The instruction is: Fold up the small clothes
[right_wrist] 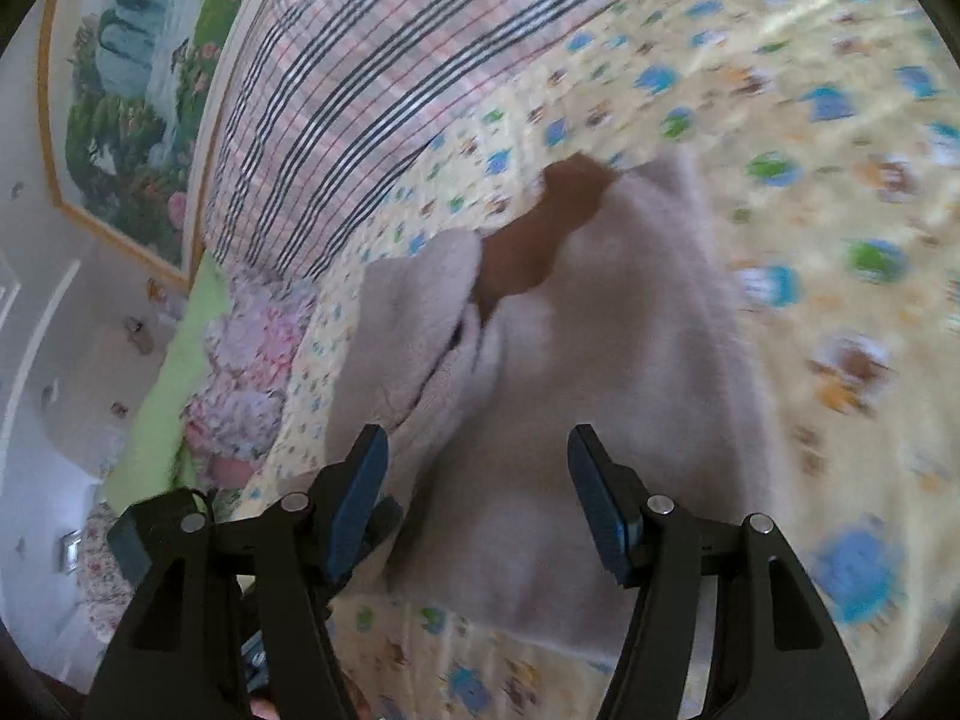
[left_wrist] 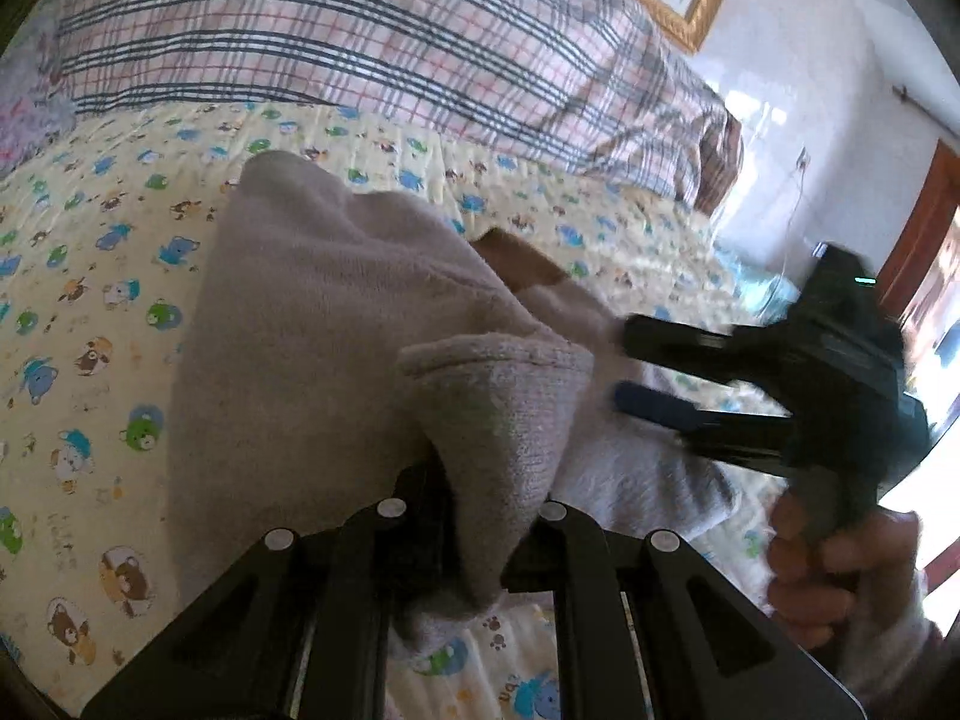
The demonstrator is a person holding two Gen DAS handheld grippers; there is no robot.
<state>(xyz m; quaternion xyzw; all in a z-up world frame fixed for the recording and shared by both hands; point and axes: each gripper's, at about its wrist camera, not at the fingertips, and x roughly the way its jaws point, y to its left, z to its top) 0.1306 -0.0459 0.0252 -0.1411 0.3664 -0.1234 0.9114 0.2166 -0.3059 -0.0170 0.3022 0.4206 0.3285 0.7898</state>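
A small beige fleece garment (left_wrist: 312,324) with a brown patch (left_wrist: 522,261) lies on the yellow animal-print bedsheet (left_wrist: 90,252). My left gripper (left_wrist: 474,516) is shut on a fold of the garment's edge and lifts it off the sheet. My right gripper (right_wrist: 477,480) is open, its blue-padded fingers (right_wrist: 360,498) hovering just above the garment (right_wrist: 588,372) with nothing between them. The brown patch (right_wrist: 540,234) shows beyond it. In the left wrist view the right gripper (left_wrist: 636,366) reaches in from the right, held by a hand.
A plaid quilt (left_wrist: 360,30) is bunched along the far side of the bed. A framed landscape painting (right_wrist: 120,90) hangs on the wall. Floral fabric (right_wrist: 240,372) and a green sheet lie at the bed's edge. A wooden door (left_wrist: 924,228) stands at the right.
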